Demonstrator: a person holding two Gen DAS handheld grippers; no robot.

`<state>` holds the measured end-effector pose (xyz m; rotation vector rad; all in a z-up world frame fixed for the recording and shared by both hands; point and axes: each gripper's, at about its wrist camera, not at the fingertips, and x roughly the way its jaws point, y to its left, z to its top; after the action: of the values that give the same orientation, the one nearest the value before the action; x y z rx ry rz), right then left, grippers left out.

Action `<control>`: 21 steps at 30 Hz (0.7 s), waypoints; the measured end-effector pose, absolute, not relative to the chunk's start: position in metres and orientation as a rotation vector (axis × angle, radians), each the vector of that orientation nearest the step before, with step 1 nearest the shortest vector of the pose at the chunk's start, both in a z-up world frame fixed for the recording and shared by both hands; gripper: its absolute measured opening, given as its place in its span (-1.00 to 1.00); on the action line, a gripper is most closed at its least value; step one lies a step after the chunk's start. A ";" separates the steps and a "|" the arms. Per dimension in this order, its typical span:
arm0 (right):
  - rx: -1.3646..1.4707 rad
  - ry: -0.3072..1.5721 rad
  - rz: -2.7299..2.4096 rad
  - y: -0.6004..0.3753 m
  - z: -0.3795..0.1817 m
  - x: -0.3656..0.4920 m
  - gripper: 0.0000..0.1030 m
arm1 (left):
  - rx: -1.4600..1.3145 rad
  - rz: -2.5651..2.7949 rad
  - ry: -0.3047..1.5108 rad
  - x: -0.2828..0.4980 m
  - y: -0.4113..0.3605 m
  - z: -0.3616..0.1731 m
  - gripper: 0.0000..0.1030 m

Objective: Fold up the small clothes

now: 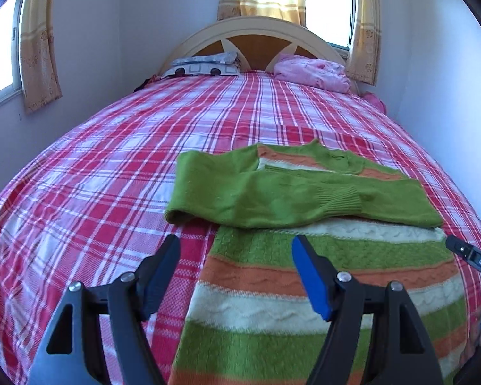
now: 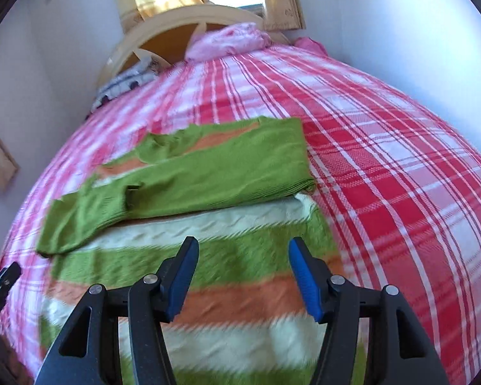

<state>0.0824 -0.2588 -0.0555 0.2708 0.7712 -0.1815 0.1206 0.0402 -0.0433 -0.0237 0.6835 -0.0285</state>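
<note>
The only writing that can be read is "DAS", white on a black part of the right tongs (image 1: 474, 258), which pokes into the left wrist view at 3 o'clock. Nothing legible shows on the sweater.

The sweater (image 1: 330, 276) lies flat on the bed (image 1: 112, 166), on a red, pink and white plaid cover. It is a knit in green, orange and cream stripes. Its long axis runs from the near edge of the bed toward the headboard (image 1: 256, 29), with the neckline (image 1: 320, 150) at the far end, toward 12 o'clock, and the hem end nearest the cameras at 6 o'clock. Both green sleeves are folded across the chest, lying crosswise to that axis; the upper sleeve (image 1: 272, 195) runs from 9 to 3 o'clock in the left wrist view, its ribbed cuff (image 1: 340, 200) resting on the other sleeve.

The left tongs (image 1: 237, 276) stand well apart with nothing between the blue pads, over the sweater's left edge where it meets the plaid. The right tongs (image 2: 243, 279) are likewise parted and hold nothing, over the striped body; that view is blurred.

At the head of the bed, a patterned pillow (image 1: 205, 65) lies at 11 o'clock and a bundle of pink cloth (image 1: 311, 72) at 1 o'clock. Yellow curtains (image 1: 38, 48) hang at the windows.
</note>
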 end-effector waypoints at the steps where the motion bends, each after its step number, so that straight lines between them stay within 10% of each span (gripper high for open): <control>1: 0.247 0.754 -0.179 -0.253 -0.047 0.074 0.16 | -0.028 -0.034 0.670 0.114 0.040 -0.038 0.45; 7: 0.227 0.672 -0.138 -0.238 -0.016 0.039 0.16 | -0.094 -0.030 0.619 0.087 0.051 -0.021 0.81; 21: 0.215 0.673 -0.015 -0.211 -0.012 0.057 0.16 | -0.110 0.120 0.698 0.134 0.098 -0.067 0.81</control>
<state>0.0565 -0.2106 -0.0116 0.2152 0.6734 -0.0146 0.1345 0.0983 -0.0669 -0.1102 0.6976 0.1198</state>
